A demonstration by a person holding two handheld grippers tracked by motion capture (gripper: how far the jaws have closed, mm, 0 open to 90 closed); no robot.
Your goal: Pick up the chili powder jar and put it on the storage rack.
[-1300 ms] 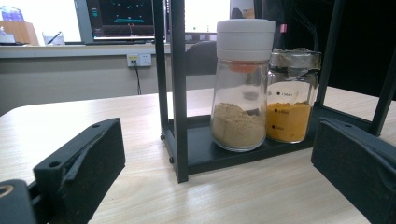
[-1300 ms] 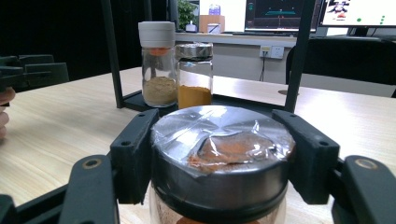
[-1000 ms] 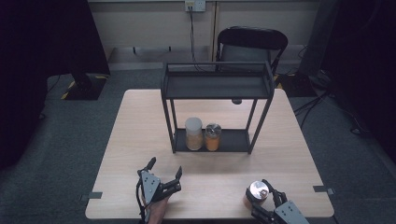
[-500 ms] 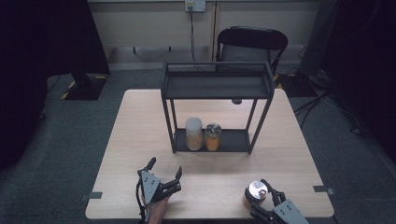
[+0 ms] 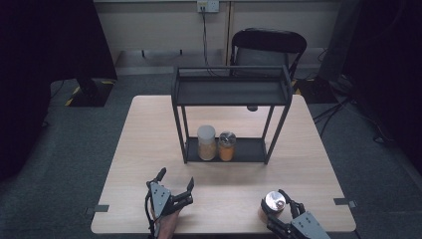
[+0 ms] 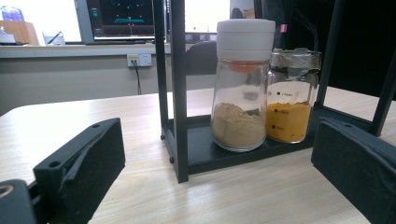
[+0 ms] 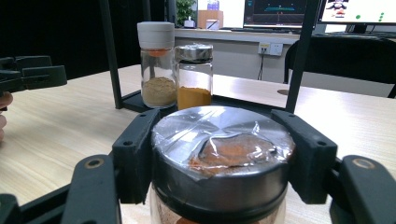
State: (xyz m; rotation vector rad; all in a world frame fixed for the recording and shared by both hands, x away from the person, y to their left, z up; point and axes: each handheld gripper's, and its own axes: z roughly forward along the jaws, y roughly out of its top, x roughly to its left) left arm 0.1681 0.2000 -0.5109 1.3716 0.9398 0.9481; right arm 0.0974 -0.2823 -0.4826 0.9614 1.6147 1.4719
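A black two-tier rack (image 5: 231, 92) stands mid-table. On its lower shelf sit a white-capped jar of tan powder (image 5: 206, 143) (image 6: 241, 84) (image 7: 158, 65) and, to its right, a foil-topped jar of orange powder (image 5: 227, 146) (image 6: 290, 95) (image 7: 194, 74). My right gripper (image 5: 276, 205) (image 7: 223, 154) is at the table's front right, shut on a foil-lidded spice jar (image 5: 273, 203) (image 7: 223, 168) that stands on the table. My left gripper (image 5: 174, 184) (image 6: 219, 168) rests open at the front left, jaws wide apart and empty, facing the rack.
A black chair (image 5: 268, 47) stands behind the wooden table (image 5: 149, 129). A wall socket (image 5: 208, 6) with a cable sits on the back wall. Dark curtains flank the scene. Bare tabletop lies between the grippers and the rack.
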